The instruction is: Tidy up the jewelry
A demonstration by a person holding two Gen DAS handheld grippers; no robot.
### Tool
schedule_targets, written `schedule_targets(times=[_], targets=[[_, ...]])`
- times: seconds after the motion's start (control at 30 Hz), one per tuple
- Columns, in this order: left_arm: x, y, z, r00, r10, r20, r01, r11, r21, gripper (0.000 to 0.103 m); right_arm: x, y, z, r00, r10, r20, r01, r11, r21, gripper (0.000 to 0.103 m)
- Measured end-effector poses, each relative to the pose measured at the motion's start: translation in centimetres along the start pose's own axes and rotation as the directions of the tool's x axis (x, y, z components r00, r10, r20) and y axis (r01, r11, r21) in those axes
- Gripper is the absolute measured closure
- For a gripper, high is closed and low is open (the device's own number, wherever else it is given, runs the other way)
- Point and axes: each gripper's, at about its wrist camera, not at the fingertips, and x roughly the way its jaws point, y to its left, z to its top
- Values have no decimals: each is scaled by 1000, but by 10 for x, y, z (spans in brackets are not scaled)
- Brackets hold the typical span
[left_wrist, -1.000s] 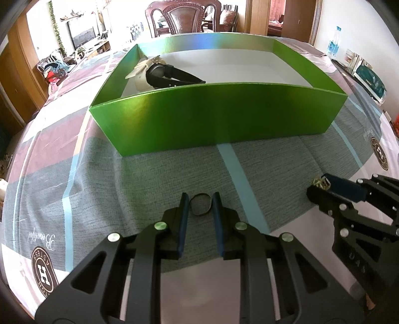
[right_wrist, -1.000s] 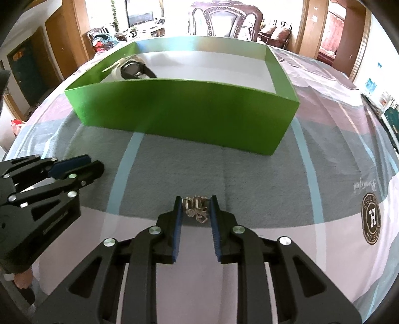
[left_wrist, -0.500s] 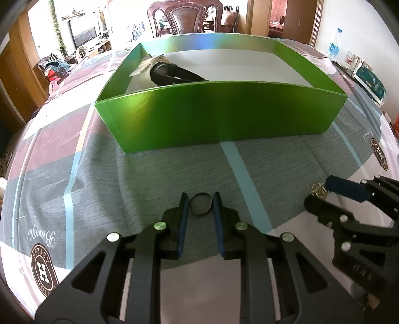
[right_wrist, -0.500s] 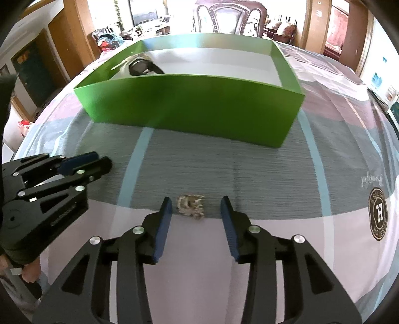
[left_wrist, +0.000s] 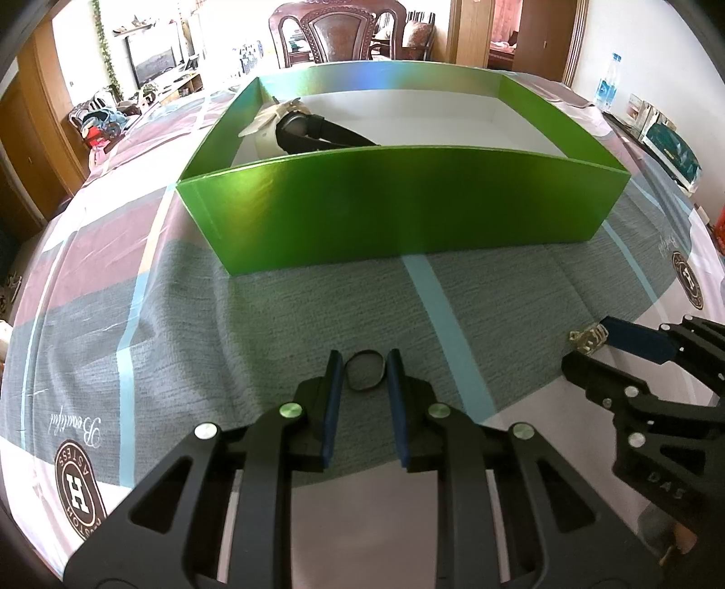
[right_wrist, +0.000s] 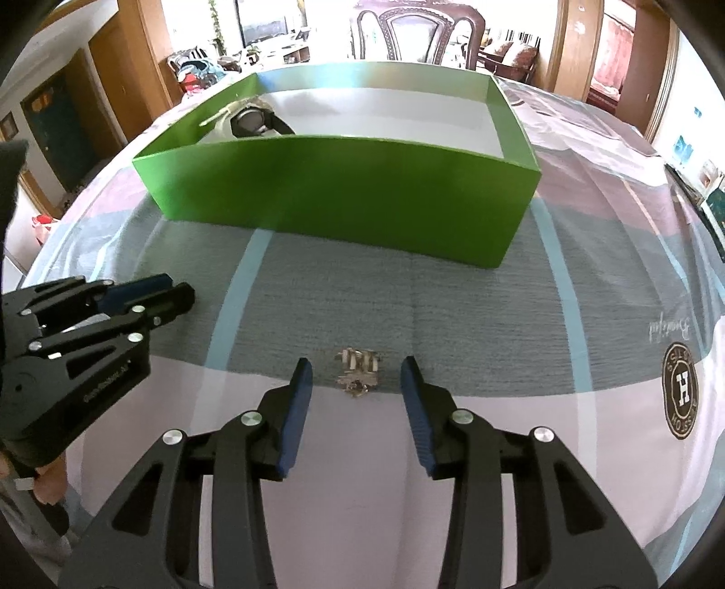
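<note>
Left gripper (left_wrist: 361,374) is low in the centre of the left wrist view. Its two blue pads are pressed on a small dark ring (left_wrist: 365,370), one pad each side, so this claw is pinching the ring. The ring is just at the fingertips, over the grey part of the tablecloth (left_wrist: 136,326); I cannot tell if it touches the cloth.

Right gripper (right_wrist: 356,378) has its pads spread apart. Between them, w/ a clear gap on both sides, lies a small silver-coloured jewelry piece (right_wrist: 358,374) on the cloth, at the border of the grey band and the pale band. Pads do not touch it. In the left wrist view the same piece shows at approx. 3 o'clock, just beside the blue pad of the right gripper.

Green box (left_wrist: 408,213) stands on the table at 12 o'clock from both grippers, well apart from them. It is open on top, inside white. In its far-left corner, approx. 11 o'clock, there is a black watch (left_wrist: 312,133) leaning on a pale cushion-like thing (left_wrist: 267,124); details of that are too small to tell.

In the right wrist view the left gripper is at 9 o'clock, and below it a bit of the person's hand (right_wrist: 45,487) at the frame edge. Behind the table, at 12 o'clock, a dark wooden chair (right_wrist: 421,31).
</note>
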Motion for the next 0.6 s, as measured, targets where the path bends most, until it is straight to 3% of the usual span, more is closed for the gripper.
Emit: schedule_targets(times=[0.6], targets=[[2,2,2,1000,5,-2,-5,1000,-16,72,-2,-8,7,999,-52,-5,52,999,13,62]])
